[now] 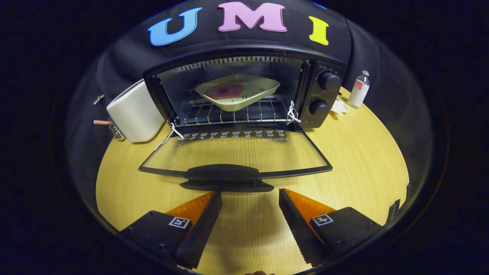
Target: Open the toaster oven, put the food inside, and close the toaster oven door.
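Door down, food loaded; closing left.
Tray (237, 91) with food on far rack inside toaster oven (244, 91); tongs (250, 198) open, empty, just near of door handle (227, 172).

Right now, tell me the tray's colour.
Cream tray on the oven rack, gripper view.
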Tool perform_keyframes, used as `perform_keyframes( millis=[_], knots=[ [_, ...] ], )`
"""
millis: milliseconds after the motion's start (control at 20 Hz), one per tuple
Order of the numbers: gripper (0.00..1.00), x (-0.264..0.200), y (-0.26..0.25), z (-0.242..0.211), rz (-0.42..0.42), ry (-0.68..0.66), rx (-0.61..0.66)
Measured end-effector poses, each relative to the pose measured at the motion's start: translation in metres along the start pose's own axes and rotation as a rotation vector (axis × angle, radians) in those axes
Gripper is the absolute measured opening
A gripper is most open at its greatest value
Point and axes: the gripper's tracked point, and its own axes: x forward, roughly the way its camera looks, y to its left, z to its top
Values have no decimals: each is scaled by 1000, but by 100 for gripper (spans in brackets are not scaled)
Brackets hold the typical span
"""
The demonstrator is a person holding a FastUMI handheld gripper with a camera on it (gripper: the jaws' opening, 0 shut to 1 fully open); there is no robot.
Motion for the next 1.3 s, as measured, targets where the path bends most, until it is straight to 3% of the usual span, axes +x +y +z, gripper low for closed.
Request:
perform_keyframes(
  millis=[400,700,900,1100,1300],
  knots=[
    [99,-42,3,82,52,-196,41],
    [99,-140,-13,163,76,-448,43],
    [99,-202,-44,194,68,-598,79],
    [99,-263,-94,195,20,-708,63],
    [99,-305,-141,169,-68,-758,31]
  ],
)
